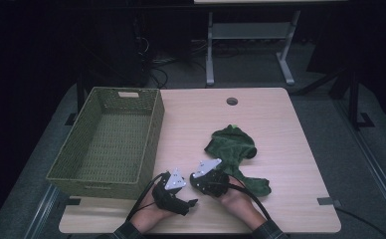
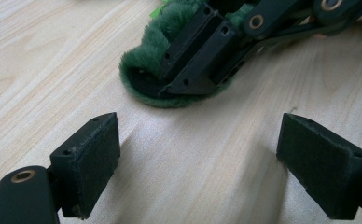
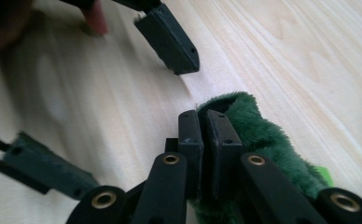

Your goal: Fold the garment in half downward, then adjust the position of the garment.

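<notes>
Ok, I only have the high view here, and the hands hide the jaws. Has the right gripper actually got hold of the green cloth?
Observer: Yes. In the right gripper view the right gripper has its jaws pressed together on a fold at the edge of the green cloth.
Operator: And the left one, is it on the cloth too?
Observer: No. In the left gripper view the left gripper stands wide open, with bare table between its pads.
Operator: How does it sit relative to the cloth?
Observer: It faces the pinched cloth end, which lies beyond its jaws and apart from them.
</notes>
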Demonstrator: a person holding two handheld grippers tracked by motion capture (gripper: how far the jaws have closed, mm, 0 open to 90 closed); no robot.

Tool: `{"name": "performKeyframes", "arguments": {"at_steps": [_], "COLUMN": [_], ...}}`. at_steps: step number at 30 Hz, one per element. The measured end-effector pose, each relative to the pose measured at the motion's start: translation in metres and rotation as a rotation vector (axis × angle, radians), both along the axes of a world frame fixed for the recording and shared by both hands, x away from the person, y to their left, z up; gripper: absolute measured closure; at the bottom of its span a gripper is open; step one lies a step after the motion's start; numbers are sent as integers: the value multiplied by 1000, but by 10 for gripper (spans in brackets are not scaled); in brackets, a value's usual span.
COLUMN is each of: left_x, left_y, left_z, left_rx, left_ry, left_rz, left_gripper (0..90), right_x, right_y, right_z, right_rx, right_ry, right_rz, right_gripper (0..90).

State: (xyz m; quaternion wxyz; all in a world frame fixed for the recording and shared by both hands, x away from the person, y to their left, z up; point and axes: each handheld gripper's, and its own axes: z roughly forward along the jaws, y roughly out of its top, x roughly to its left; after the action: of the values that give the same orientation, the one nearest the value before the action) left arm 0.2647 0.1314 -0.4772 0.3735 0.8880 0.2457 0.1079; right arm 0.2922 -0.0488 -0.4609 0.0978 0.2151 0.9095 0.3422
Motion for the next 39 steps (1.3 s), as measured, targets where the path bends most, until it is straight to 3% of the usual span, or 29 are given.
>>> {"name": "performKeyframes", "arguments": {"at_steps": [3, 8, 11, 19, 28, 39], "left_x": [-1, -1, -1, -1, -1, -1], "left_y": [0, -1, -1, -1, -1, -1], "left_z": [0, 0, -1, -1, 0, -1], "left_rx": [-8, -12, -13, -14, -13, -17], "left_ry": [7, 6, 10, 10, 10, 10], "left_rz": [7, 10, 10, 9, 8, 8], "left_gripper": [126, 126, 126, 125, 125, 125], "right_x": [2, -2, -6, -8, -5, -3], "right_y": [-4, -10, -16, -42, -76, -111], "right_z": [3, 10, 16, 35, 43, 36], "right_rx": [35, 84, 110, 200, 239, 225], "right_ry": [45, 76, 70, 72, 67, 78], "right_rz": [13, 34, 40, -11, -88, -182], "right_gripper": [855, 859, 858, 854, 840, 837]}}
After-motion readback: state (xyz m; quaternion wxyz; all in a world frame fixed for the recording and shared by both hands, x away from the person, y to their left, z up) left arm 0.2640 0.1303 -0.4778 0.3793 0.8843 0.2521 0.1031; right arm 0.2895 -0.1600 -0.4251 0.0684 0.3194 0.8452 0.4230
